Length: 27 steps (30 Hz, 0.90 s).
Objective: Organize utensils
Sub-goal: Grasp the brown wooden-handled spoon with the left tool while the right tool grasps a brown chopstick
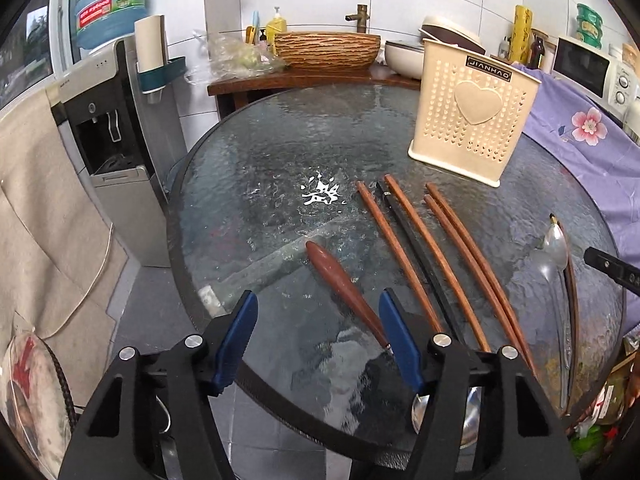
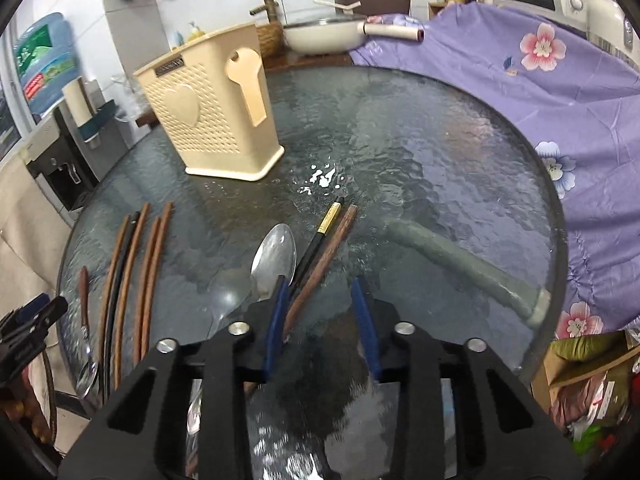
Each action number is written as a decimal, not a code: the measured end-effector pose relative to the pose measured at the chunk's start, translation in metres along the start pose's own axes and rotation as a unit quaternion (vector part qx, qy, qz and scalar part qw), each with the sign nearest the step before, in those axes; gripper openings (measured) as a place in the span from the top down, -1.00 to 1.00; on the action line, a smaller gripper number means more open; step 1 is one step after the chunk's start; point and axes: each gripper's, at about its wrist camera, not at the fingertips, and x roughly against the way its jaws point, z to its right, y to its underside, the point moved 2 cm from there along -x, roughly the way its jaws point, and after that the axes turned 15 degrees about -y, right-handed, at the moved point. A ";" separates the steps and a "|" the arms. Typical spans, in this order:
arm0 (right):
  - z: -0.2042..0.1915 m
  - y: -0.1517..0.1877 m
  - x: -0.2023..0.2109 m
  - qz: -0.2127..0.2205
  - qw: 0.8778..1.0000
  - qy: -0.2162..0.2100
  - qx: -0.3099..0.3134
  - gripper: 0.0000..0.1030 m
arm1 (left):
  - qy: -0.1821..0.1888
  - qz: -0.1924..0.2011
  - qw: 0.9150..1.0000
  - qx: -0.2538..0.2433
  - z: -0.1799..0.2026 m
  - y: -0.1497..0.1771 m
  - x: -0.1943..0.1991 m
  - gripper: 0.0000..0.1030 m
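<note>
A cream perforated utensil holder (image 1: 472,116) stands on the round glass table (image 1: 280,152); it also shows in the right wrist view (image 2: 212,112). Several brown and black chopsticks (image 1: 432,252) lie in a row in front of it. A spoon with a brown wooden handle (image 1: 340,280) lies between the fingers of my left gripper (image 1: 318,340), which is open and empty above it. My right gripper (image 2: 322,322) is open and empty; a metal spoon (image 2: 274,260), a black chopstick (image 2: 320,236) and a brown chopstick (image 2: 320,272) lie just ahead, left of its gap.
A purple flowered cloth (image 2: 540,92) covers the table's right side. A water dispenser (image 1: 112,140) stands left of the table. A counter behind holds a woven bowl (image 1: 326,50), a pan (image 2: 324,34) and a microwave (image 1: 588,68). A clear spoon (image 1: 554,248) lies at the right.
</note>
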 end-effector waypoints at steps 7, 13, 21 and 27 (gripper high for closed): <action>0.009 -0.011 -0.023 -0.020 0.999 0.012 -0.025 0.64 | 0.004 -0.007 1.000 0.001 -0.001 -0.004 -0.010 -0.20; 0.009 -0.019 -0.035 -0.032 0.999 0.019 -0.020 0.65 | 0.012 -0.017 1.000 0.004 -0.001 -0.004 -0.016 -0.20; 0.013 -0.031 -0.045 -0.037 0.999 0.031 -0.018 0.76 | 0.017 -0.018 1.000 0.006 -0.001 -0.005 -0.017 -0.20; 0.016 -0.042 -0.053 -0.046 0.998 0.026 -0.020 0.76 | 0.022 -0.036 0.999 0.016 -0.005 -0.006 -0.022 -0.20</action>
